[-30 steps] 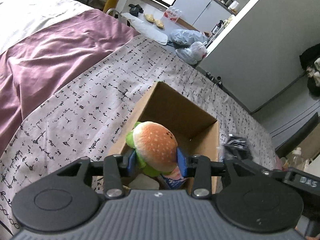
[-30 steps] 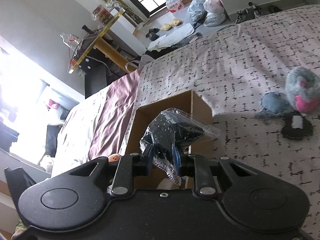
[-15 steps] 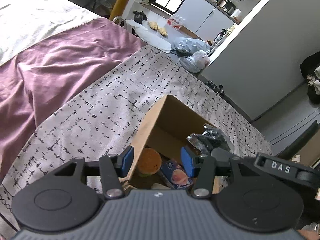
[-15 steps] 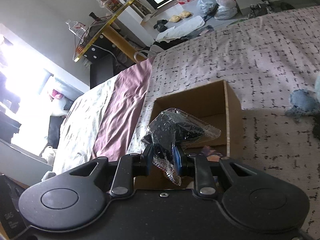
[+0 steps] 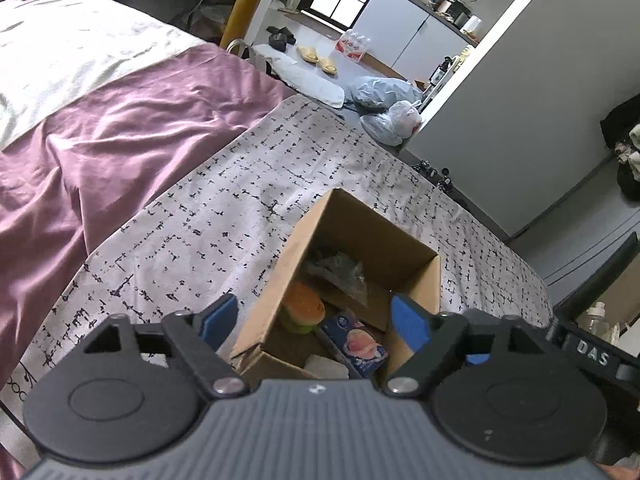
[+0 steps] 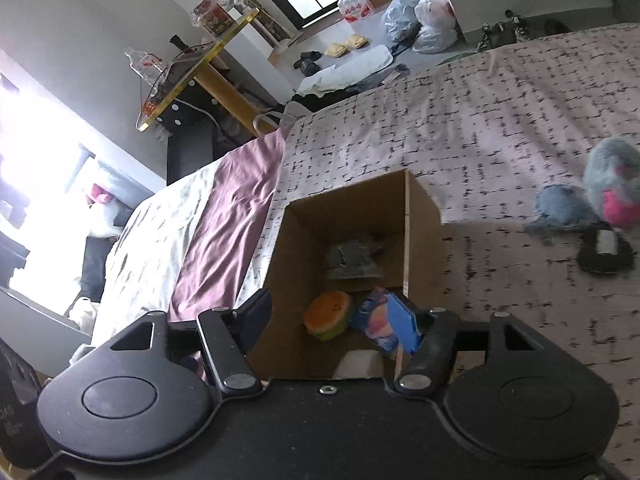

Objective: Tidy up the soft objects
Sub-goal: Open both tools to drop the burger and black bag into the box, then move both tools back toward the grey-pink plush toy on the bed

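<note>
We held both tongs over an open cardboard box (image 5: 416, 280) that sat on the patterned bedspread (image 5: 224, 216) of the bed. The left tongs (image 5: 316, 320) stood wide apart with nothing between their blue pads, and the right tongs (image 6: 332, 320) were likewise spread and empty.

Inside the box we saw the burger plush (image 5: 302, 306) lying against the left wall, bun side up with a green edge under it. Just beside it, toward the near right corner, lay a blue packet with a pink picture (image 5: 360, 346), and a pale, white soft thing (image 5: 326, 366) rested at the near edge, partly hidden by the left tongs' body. Farther back in the box lay a crinkled clear plastic bag with something dark in it (image 5: 340, 272); the right wrist view showed it against the far wall (image 6: 352, 258).

Outside the box, well apart to the right on the bedspread, a grey and pink plush (image 6: 614, 194) lay touching a blue-grey plush (image 6: 560, 210), with a flat black piece (image 6: 604, 256) just in front of them. A purple sheet (image 5: 100, 152) covered the bed to the left of the box.
</note>
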{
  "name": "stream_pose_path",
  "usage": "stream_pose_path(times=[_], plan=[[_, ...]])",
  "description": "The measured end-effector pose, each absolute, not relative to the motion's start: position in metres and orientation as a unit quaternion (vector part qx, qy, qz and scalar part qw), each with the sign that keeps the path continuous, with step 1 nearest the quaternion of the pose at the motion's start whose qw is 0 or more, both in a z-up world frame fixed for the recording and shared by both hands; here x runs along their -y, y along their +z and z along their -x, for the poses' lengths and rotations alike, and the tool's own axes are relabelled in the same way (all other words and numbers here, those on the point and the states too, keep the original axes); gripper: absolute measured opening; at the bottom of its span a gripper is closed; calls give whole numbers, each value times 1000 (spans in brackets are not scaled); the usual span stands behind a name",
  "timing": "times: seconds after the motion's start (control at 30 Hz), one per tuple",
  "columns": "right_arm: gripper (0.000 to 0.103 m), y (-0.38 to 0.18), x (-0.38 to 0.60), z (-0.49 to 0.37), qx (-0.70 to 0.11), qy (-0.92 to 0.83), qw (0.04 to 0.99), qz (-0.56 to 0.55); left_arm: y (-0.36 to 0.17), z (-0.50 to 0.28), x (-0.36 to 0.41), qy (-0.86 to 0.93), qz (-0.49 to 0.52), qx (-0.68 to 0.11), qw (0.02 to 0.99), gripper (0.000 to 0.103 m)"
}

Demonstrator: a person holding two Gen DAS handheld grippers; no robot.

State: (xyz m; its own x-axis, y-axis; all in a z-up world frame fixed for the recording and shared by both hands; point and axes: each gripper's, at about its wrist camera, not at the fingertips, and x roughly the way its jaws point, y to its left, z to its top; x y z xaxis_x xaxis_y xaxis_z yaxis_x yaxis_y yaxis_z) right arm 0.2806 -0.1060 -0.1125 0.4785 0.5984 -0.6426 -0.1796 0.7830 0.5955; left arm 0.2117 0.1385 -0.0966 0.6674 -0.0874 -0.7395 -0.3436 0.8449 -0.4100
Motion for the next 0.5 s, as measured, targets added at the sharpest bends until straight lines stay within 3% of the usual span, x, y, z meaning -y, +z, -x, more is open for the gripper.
stream_pose_path(times=[0.07, 0.17, 0.37, 0.5], plan=[[78, -110, 114, -275, -448, 235, 832, -227, -94, -210, -134, 75, 260, -395, 878, 94], [81, -105, 124, -269, -438, 238, 839, -217, -89, -208, -125, 82, 244, -391, 884, 103], [83, -104, 147, -260, -427, 255, 839, -220, -78, -202, -110, 80, 226, -389, 889, 103], [94, -99, 159, -252, -405, 260, 853, -200, -70, -195, -97, 77, 202, -376, 901, 103]])
